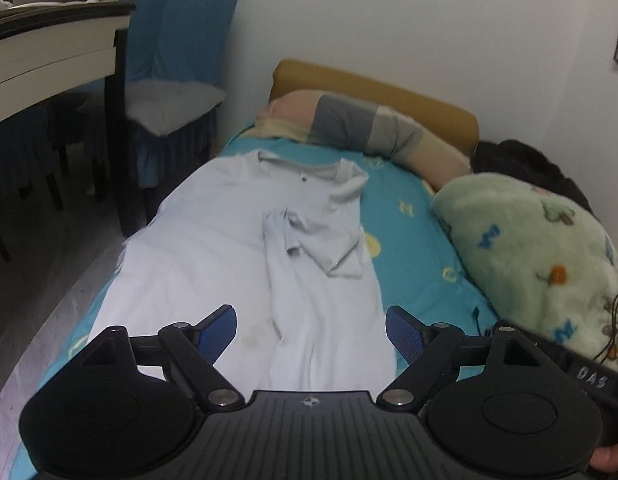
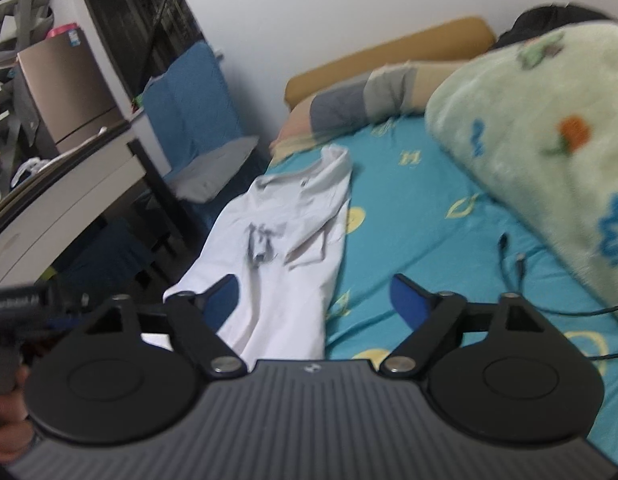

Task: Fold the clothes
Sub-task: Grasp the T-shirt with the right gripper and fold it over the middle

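Both tongs, left gripper (image 1: 311, 322) and right gripper (image 2: 315, 296), stood open, empty, above shirt (image 1: 229, 248). Best next: pinch left long edge, fold across evenly.

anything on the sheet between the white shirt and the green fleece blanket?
Mostly bare teal sheet. Right wrist view shows a black cable lying near the green fleece blanket, apart from the white shirt.

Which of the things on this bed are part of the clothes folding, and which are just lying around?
Part of the job:
- pale polo shirt, one side and sleeve folded in
- left gripper and right gripper, both open, holding nothing

Just lying about:
- green fleece blanket
- striped pillow
- black cable
- blue-covered chair
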The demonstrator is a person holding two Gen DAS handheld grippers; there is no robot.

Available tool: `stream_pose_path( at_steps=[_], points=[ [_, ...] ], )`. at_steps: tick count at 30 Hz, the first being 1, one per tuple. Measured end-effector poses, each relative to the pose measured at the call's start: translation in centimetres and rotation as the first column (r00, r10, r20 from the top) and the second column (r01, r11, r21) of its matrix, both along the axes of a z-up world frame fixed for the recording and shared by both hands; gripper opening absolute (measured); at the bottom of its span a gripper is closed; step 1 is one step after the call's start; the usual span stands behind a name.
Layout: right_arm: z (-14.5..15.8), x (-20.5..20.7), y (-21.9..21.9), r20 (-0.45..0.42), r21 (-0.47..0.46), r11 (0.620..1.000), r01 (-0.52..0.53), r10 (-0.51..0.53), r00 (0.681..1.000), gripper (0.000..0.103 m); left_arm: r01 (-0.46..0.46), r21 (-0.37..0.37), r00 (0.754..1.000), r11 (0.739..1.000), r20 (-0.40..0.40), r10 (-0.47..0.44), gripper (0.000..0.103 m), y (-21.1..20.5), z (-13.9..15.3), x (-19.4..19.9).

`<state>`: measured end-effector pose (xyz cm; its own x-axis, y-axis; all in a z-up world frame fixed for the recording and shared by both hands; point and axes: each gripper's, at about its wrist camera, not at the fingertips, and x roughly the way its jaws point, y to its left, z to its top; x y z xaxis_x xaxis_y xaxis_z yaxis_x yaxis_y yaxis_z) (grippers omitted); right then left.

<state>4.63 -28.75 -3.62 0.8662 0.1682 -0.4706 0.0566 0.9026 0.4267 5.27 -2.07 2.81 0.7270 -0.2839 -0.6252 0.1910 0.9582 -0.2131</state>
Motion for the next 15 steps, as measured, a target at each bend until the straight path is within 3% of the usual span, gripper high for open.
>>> stream_pose_path(
  at_steps=[3, 6, 12, 15],
  points=[
    [-1.0, 2.4, 0.8, -0.041, 0.019, 0.999, -0.037, 0.038, 0.998, 0.082, 0.021, -0.053, 1.0, 0.998, -0.015, -0.022, 0.084, 0.5, -1.9, 0.1],
    [-2.2, 6.8, 2.0, -0.087, 0.012, 0.999, -0.031, 0.032, 0.996, 0.082, 0.074, -0.036, 0.997, 0.997, 0.039, -0.072, 0.084, 1.7, -2.9, -0.3],
    [-5.8, 16.9, 4.1, -0.136, -0.011, 0.999, -0.032, 0.031, 0.99, 0.082, 0.051, -0.072, 0.998, 0.996, 0.038, -0.049, 0.085, 5.7, -4.2, 1.0],
    [-7.6, 20.8, 5.2, -0.175, -0.097, 0.995, -0.037, 0.02, 0.984, 0.081, 0.022, -0.091, 1.0, 0.996, 0.021, -0.021, 0.085, 7.2, -5.3, 2.4]
  ],
)
